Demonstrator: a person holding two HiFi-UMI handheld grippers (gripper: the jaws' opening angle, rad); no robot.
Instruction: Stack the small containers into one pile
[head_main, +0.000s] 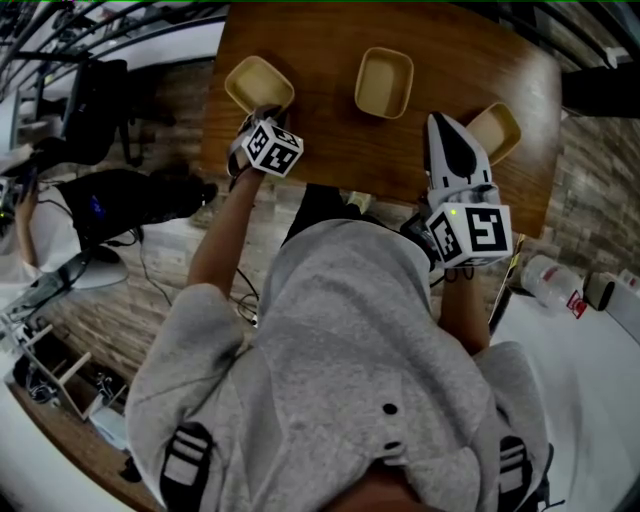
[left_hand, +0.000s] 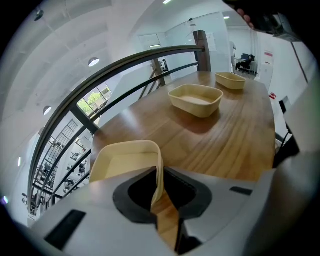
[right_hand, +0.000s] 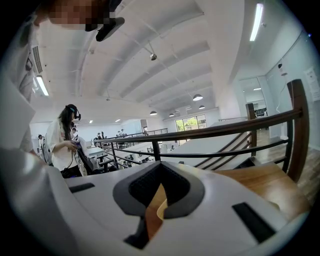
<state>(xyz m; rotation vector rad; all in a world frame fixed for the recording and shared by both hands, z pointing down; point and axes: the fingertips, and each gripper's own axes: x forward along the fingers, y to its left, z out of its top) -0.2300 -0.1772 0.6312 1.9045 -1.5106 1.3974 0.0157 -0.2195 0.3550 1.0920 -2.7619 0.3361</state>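
Observation:
Three small beige containers stand on the wooden table (head_main: 330, 130): a left one (head_main: 258, 82), a middle one (head_main: 384, 80) and a right one (head_main: 497, 130), all apart. My left gripper (head_main: 262, 114) is at the left container's near wall. In the left gripper view that thin wall (left_hand: 158, 175) stands between the jaws of the left gripper (left_hand: 162, 195), with bare wood showing beside it, so the jaws are open around it. My right gripper (head_main: 438, 124) hovers shut and empty just left of the right container. A sliver of that container's rim (right_hand: 161, 210) shows through the right gripper (right_hand: 152, 220).
A dark railing (left_hand: 125, 62) runs along the table's far side. The middle container (left_hand: 196, 99) and the far one (left_hand: 230, 80) lie further along the table (left_hand: 235, 145). A white bottle (head_main: 550, 281) lies off the table at the right. A person (right_hand: 62, 142) stands far off.

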